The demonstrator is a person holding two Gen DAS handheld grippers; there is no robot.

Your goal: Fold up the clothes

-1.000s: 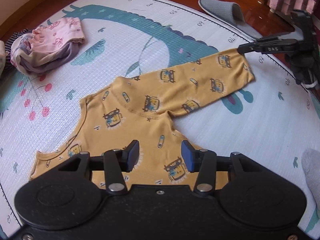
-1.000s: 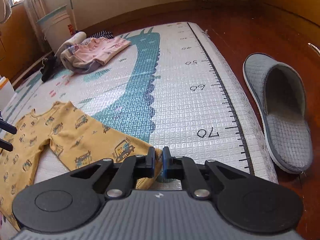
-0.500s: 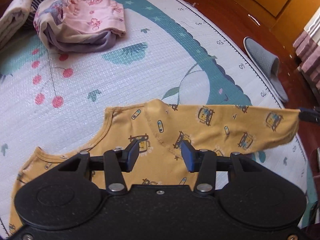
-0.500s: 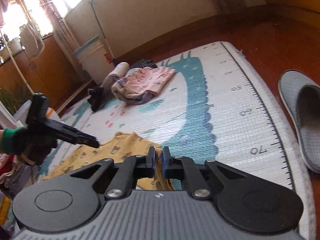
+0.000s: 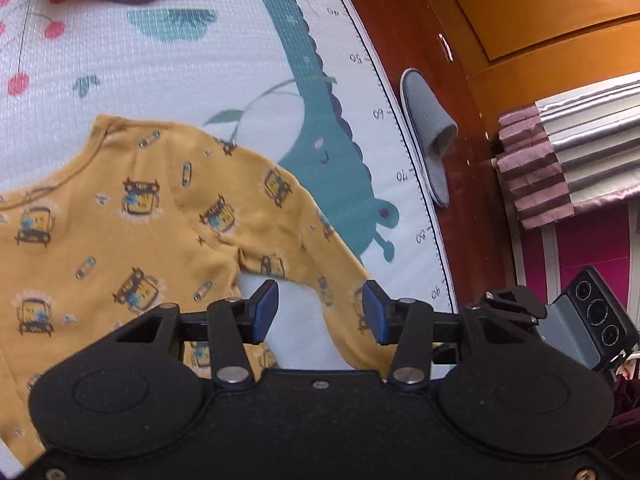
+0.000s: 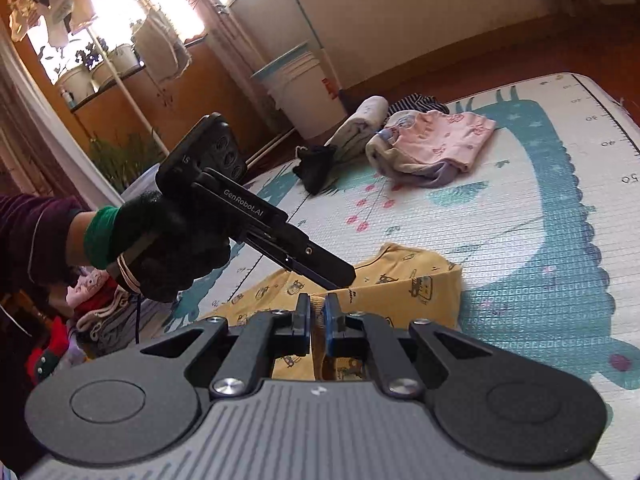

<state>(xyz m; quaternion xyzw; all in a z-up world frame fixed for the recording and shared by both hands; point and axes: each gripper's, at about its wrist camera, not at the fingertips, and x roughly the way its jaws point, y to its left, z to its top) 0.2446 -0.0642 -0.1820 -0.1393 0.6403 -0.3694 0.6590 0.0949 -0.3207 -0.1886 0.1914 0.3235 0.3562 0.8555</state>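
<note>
A yellow child's shirt [image 5: 132, 216] with a car print lies on the play mat [image 5: 180, 68]. Its right sleeve [image 5: 304, 240] is lifted and drawn back toward me. My right gripper [image 6: 317, 312] is shut on the sleeve's cuff [image 6: 318, 306] and holds it above the shirt's body [image 6: 404, 280]. My left gripper [image 5: 318, 312] is open and empty, hovering over the shirt's armpit and sleeve. It also shows in the right wrist view [image 6: 340, 276], just behind the right gripper's jaws.
A pile of pink and lilac clothes [image 6: 432, 148] lies at the mat's far end, beside rolled cloth [image 6: 356, 124] and a black item [image 6: 316, 164]. A grey slipper [image 5: 428, 128] lies on the wooden floor. A white bucket [image 6: 300, 92] stands by the wall.
My right gripper has lifted the sleeve cuff and carried it back over the shirt. My left gripper has swung right, staying open over the shirt.
</note>
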